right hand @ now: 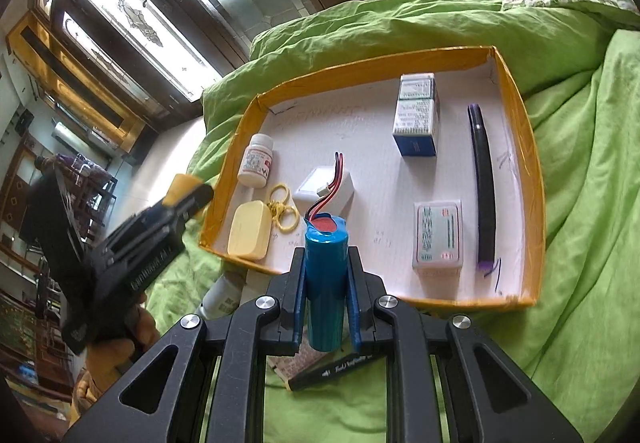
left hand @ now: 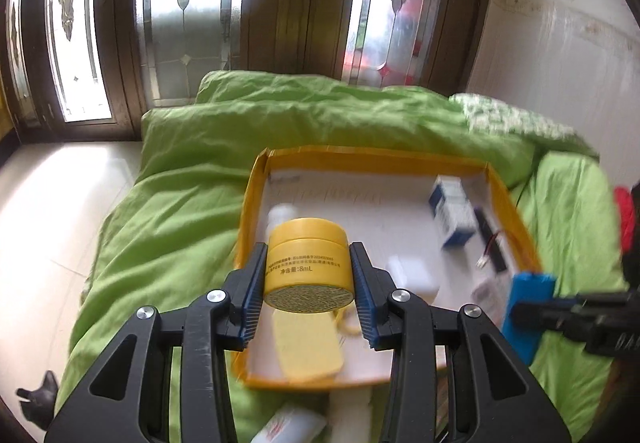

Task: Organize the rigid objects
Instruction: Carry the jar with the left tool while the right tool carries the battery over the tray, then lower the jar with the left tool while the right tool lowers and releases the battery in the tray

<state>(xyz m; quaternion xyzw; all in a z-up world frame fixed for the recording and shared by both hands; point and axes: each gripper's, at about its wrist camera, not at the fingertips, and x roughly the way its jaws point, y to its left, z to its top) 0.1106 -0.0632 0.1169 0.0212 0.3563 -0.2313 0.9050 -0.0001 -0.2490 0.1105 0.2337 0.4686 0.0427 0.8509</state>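
My left gripper (left hand: 308,275) is shut on a yellow jar (left hand: 308,263) and holds it above the near left part of the orange-rimmed tray (left hand: 250,199). It also shows in the right wrist view (right hand: 188,195), left of the tray (right hand: 532,147). My right gripper (right hand: 325,291) is shut on a blue battery cell (right hand: 325,283) with red and black wires, held upright at the tray's near edge. That battery shows in the left wrist view (left hand: 528,307) at the right.
In the tray lie a white pill bottle (right hand: 257,161), a yellow case (right hand: 249,230), yellow scissors (right hand: 282,209), a white box (right hand: 324,187), a blue-and-white carton (right hand: 416,115), a small medicine box (right hand: 438,235) and a black pen (right hand: 484,187). A marker (right hand: 332,369) and a tube (right hand: 220,297) lie on the green bedding (right hand: 580,203).
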